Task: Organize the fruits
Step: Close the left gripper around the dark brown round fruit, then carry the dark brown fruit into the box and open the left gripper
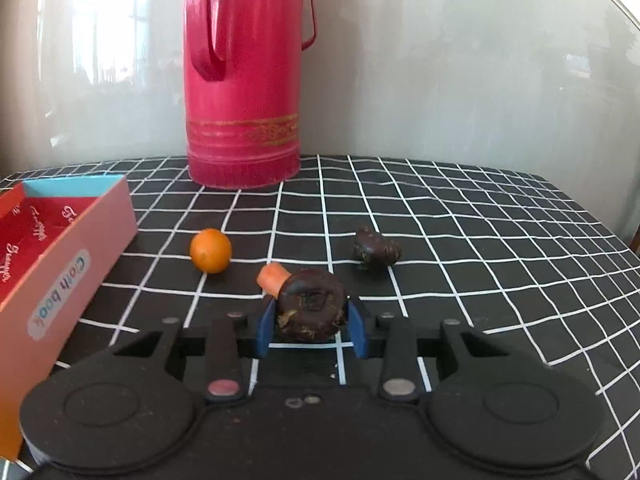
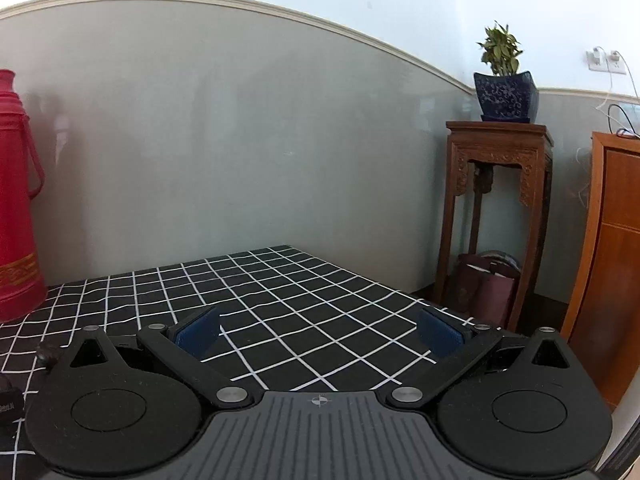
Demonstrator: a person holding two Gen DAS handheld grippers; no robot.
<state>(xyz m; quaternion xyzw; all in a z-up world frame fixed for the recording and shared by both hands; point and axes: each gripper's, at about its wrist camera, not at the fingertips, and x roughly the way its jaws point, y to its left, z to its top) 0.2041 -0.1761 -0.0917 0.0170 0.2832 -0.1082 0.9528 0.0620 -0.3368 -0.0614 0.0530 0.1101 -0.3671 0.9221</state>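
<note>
In the left wrist view my left gripper (image 1: 312, 326) is shut on a dark round water chestnut (image 1: 311, 309), its blue pads (image 1: 266, 326) pressing both sides, low over the black checked cloth (image 1: 480, 264). A carrot piece (image 1: 273, 277) lies just behind it. A small orange (image 1: 210, 251) sits to the left. A second dark chestnut (image 1: 375, 251) lies to the right. An open pink box (image 1: 72, 256) with a red inside stands at the left. My right gripper (image 2: 318, 330) is open and empty above the cloth (image 2: 280, 300).
A tall red thermos (image 1: 244, 76) stands at the back of the table against the wall; it also shows in the right wrist view (image 2: 16, 208). Beyond the table's right edge stand a wooden stand (image 2: 496, 216) with a potted plant (image 2: 505, 84) and a cabinet (image 2: 608, 264).
</note>
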